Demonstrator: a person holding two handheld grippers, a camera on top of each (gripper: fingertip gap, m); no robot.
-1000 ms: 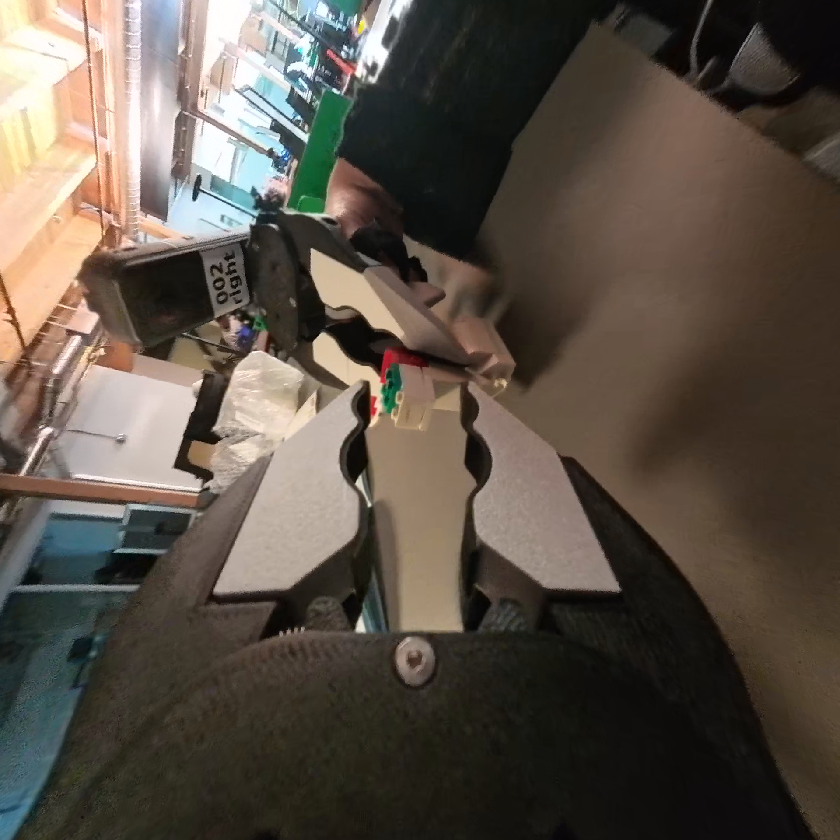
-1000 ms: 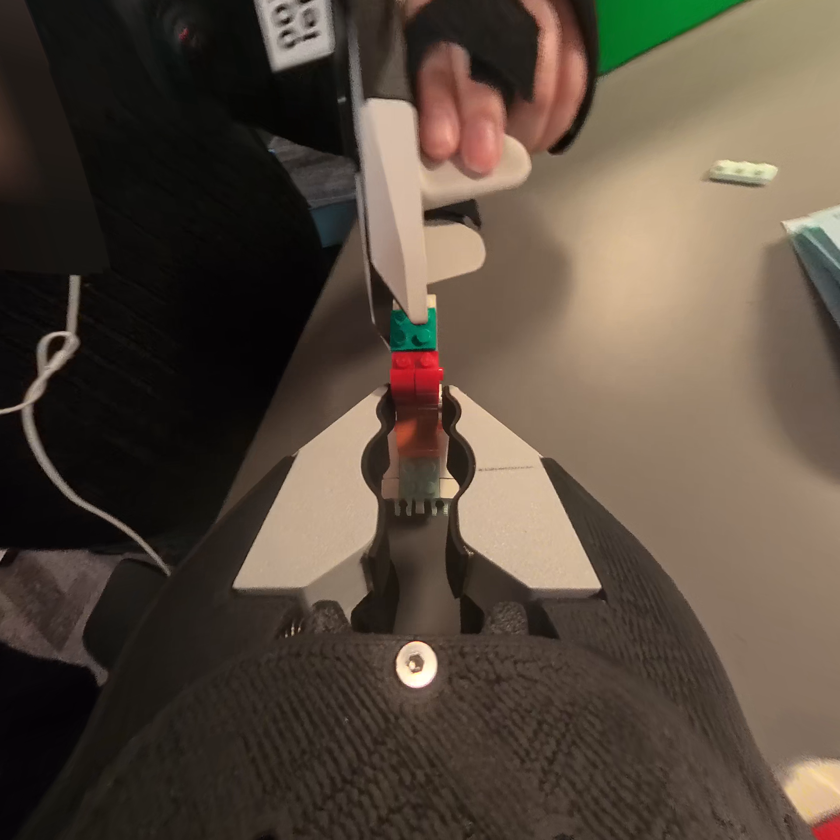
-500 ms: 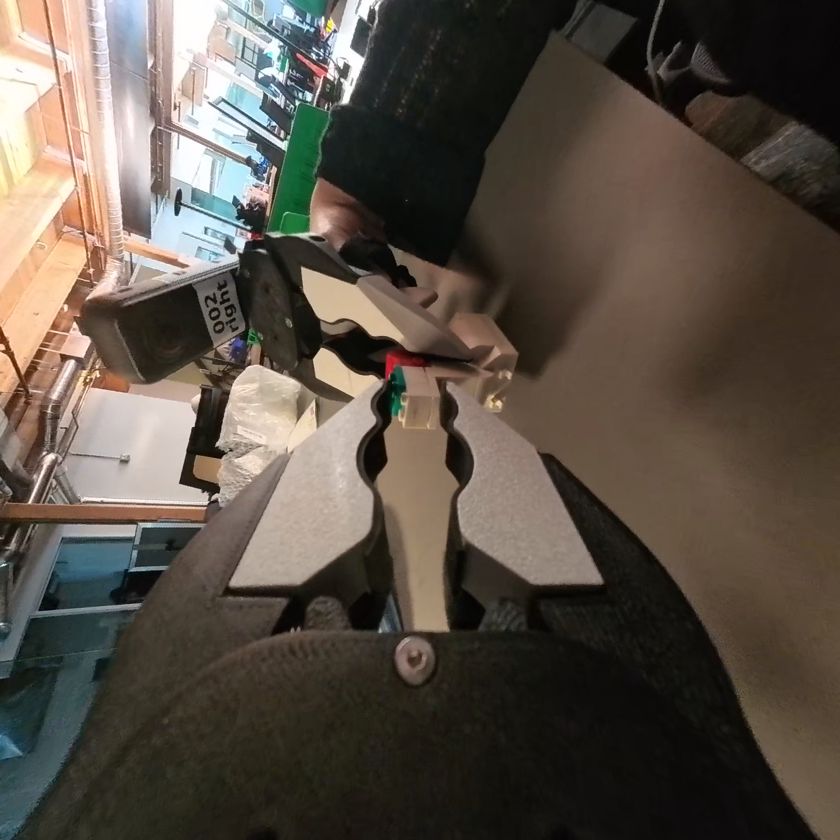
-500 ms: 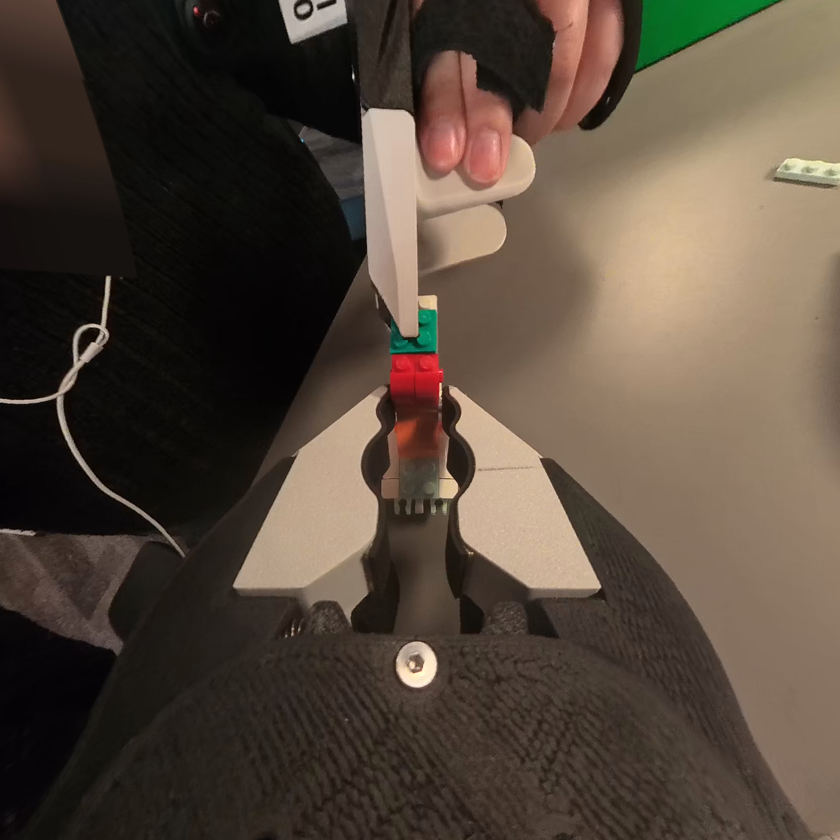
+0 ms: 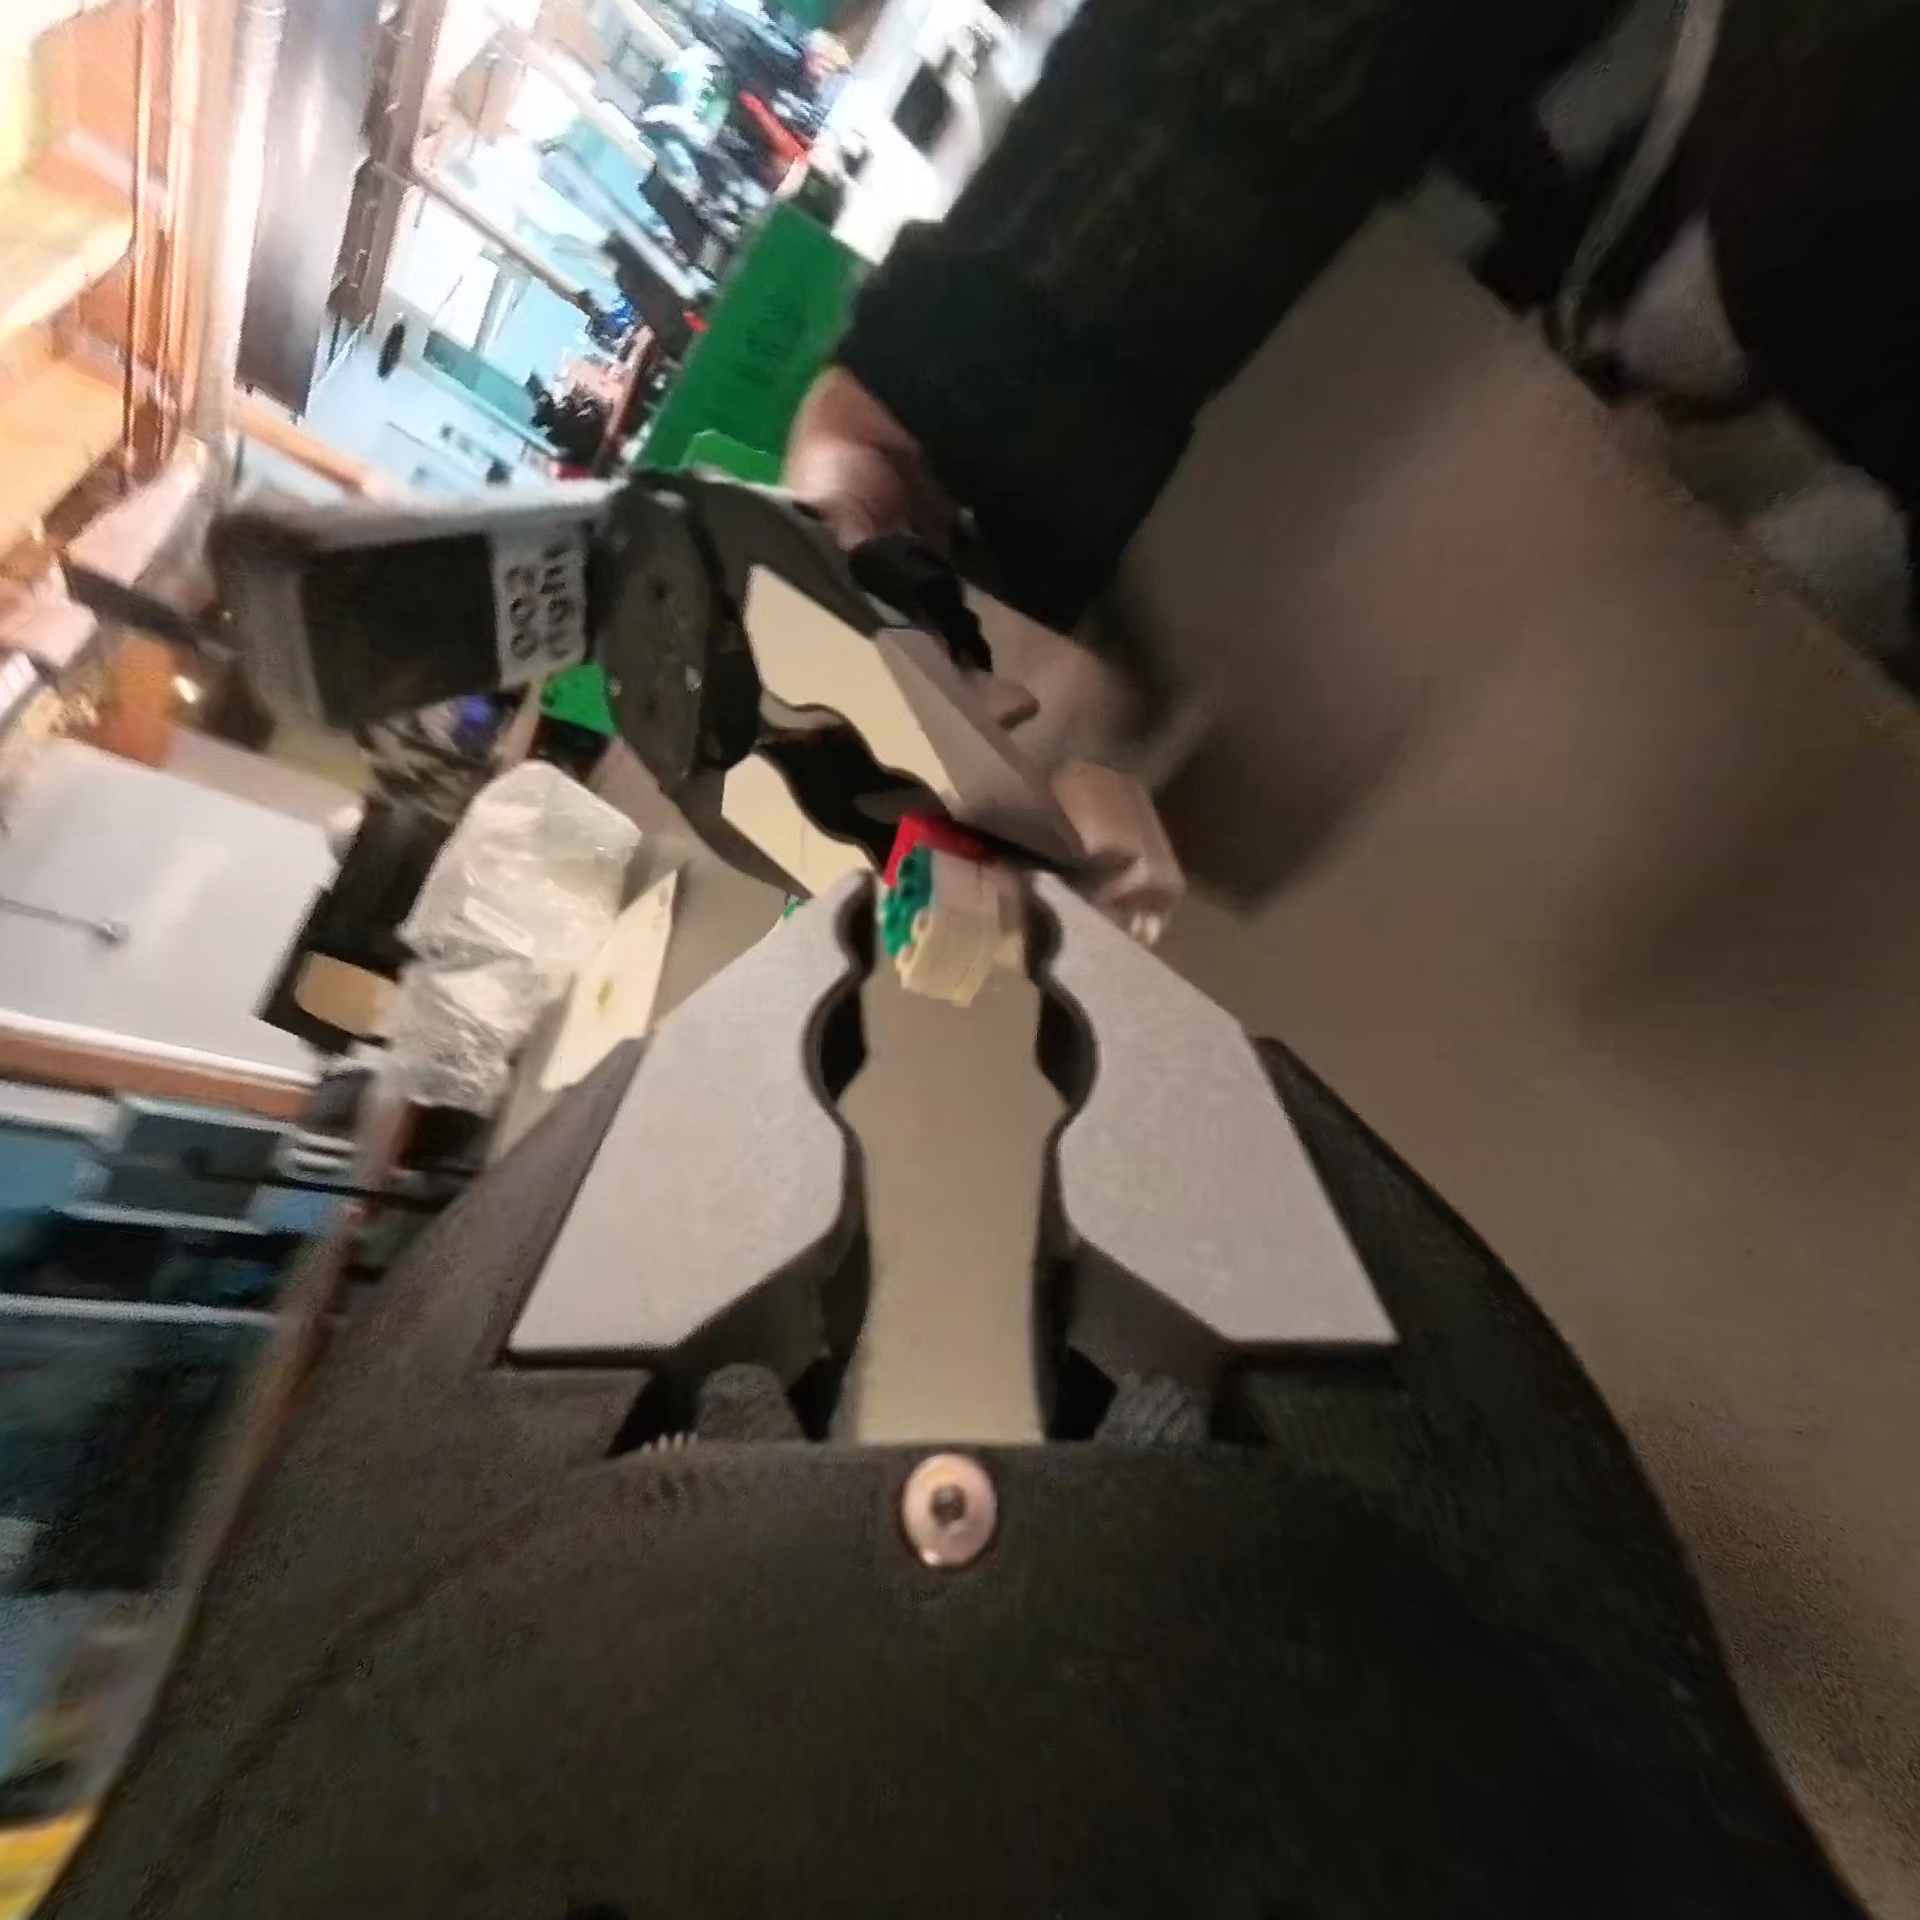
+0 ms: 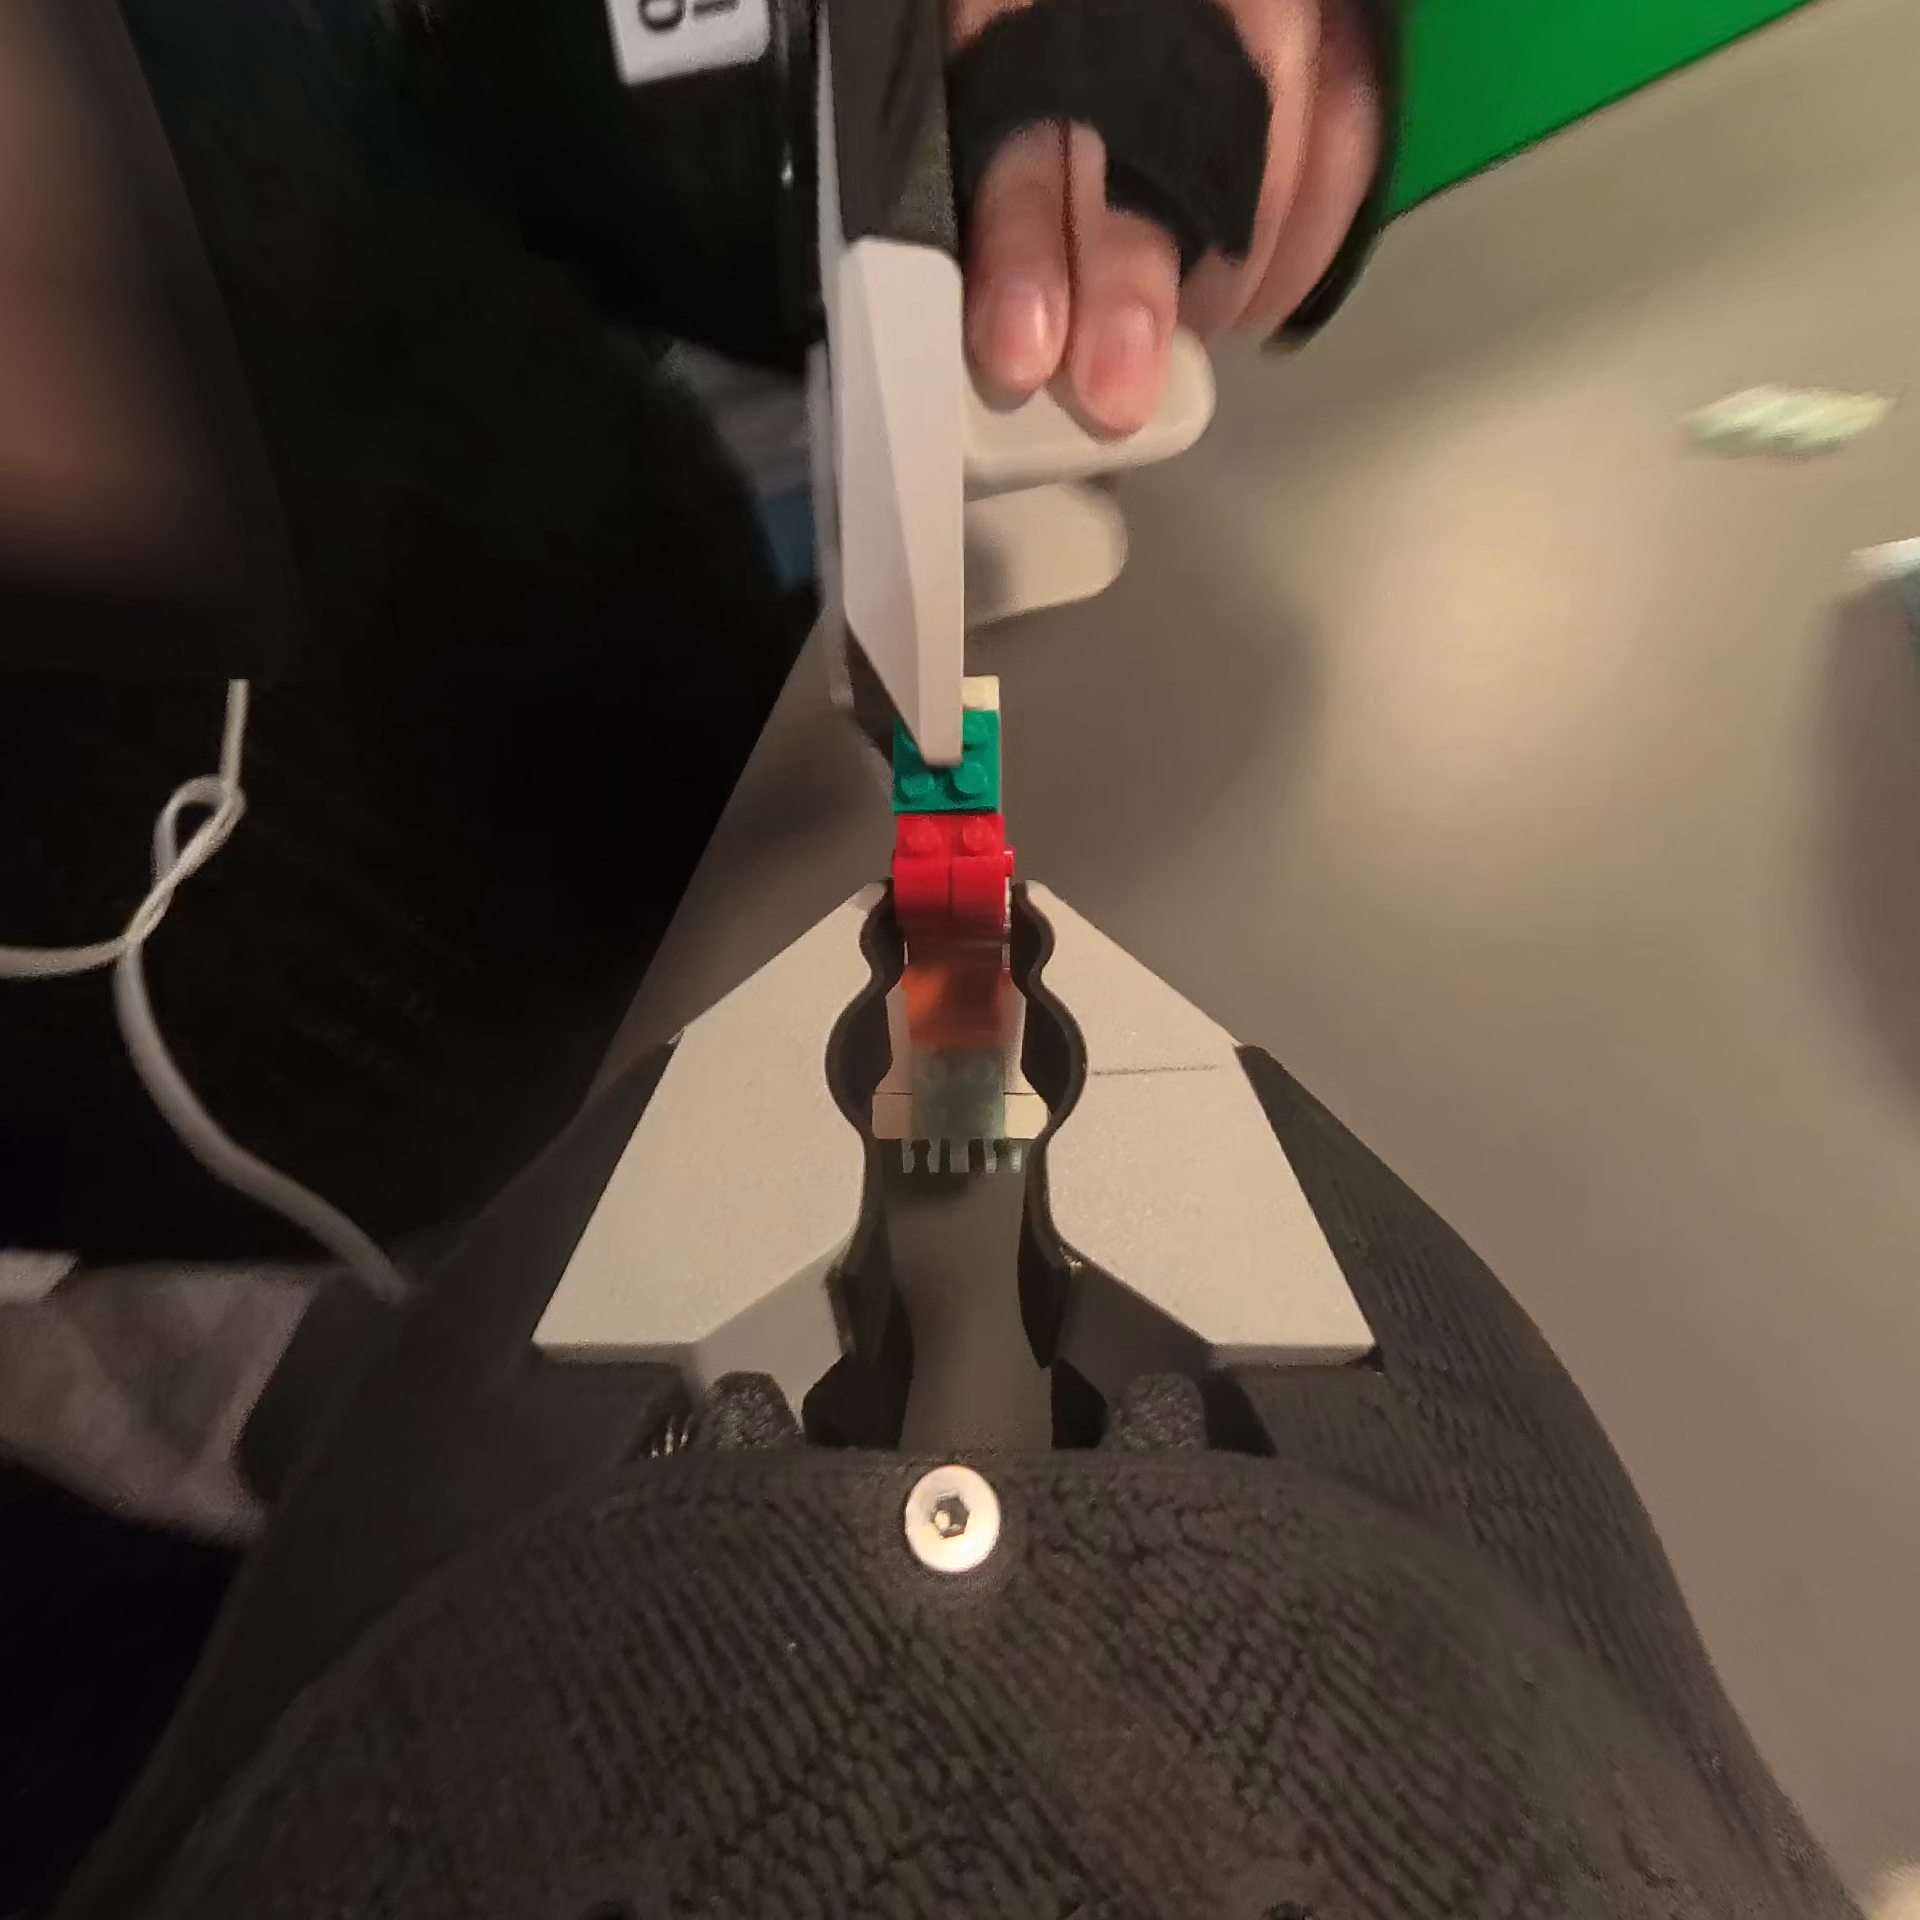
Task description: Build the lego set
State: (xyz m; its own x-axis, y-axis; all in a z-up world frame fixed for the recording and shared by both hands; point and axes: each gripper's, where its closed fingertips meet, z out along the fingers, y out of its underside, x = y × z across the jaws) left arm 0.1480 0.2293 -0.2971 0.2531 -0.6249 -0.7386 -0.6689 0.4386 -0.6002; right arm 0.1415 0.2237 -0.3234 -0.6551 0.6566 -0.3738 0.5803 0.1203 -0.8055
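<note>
Lego stack [image 6: 951,935], light, stiff but liable to snap at its stud joints, sits above the tabletop [image 6: 1455,935] clamped in the right gripper [image 6: 951,914] jaws, while the left gripper [image 5: 951,935] jaws, part-open, straddle its green-and-white end, best gripped on flat sides.

Left wrist view: motion blur all over, worst on the background room [image 5: 436,312] at upper left, which is bright and blown out near the corner. Table [image 5: 1558,831] dim tan with soft dark shadows. Wide-angle bending at the edges. Right wrist view: dim warm light, lego stack [image 6: 951,831] fairly sharp, small pale piece [image 6: 1782,421] on the table smeared, left side dark, lower stack parts soft.
</note>
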